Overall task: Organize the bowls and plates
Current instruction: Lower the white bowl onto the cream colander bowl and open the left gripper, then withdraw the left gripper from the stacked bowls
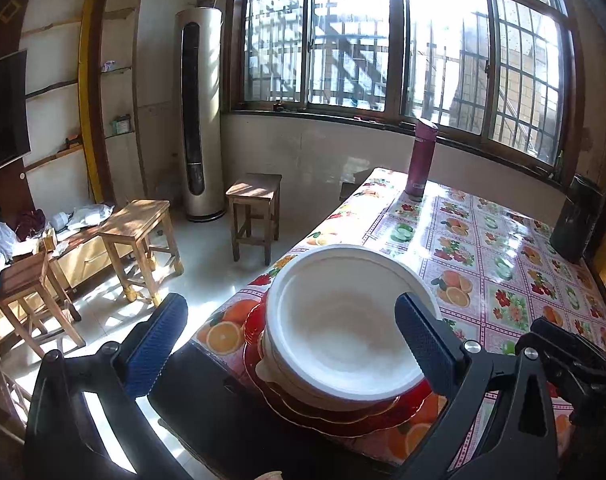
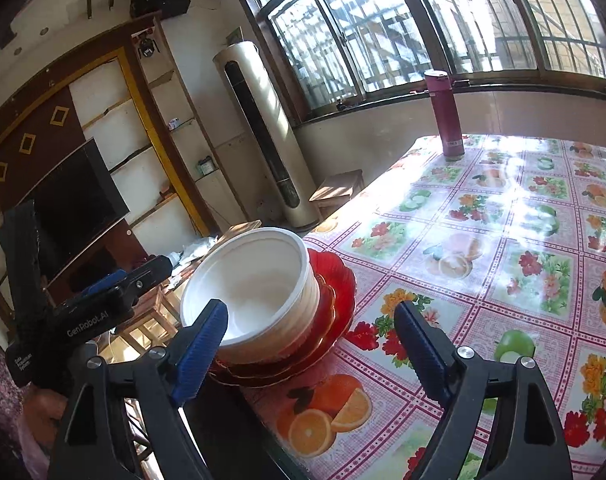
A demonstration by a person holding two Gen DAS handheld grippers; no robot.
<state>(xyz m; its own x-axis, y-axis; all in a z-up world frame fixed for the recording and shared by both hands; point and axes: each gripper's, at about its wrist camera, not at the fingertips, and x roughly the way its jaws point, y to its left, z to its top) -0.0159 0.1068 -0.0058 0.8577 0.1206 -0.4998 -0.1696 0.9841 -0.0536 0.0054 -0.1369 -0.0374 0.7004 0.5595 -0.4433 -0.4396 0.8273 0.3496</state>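
Across the right half of both views runs a table covered with a glossy oilcloth printed with fruit and flower squares on a pink grid. Behind it, a wide barred window fills the upper frame. A tall champagne-coloured floor air conditioner stands in the corner, with plain wooden stools on the pale tiled floor at left. A dark flat screen hangs on the wall unit at left of the right wrist view. A magenta cylindrical flask stands upright at the far table edge.

Legible writing: "GenRobot.AI" on the black body of the left gripper, seen at left in the right wrist view.

At the near table corner, a stack of white round bowls sits nested on a stack of red scalloped glass plates. The top bowl appears empty.

Left gripper: jaws spread wide, one blue pad on each side of the bowl stack, neither pressing it. Right gripper: jaws wide, left pad just beside the bowl rim, nothing gripped.
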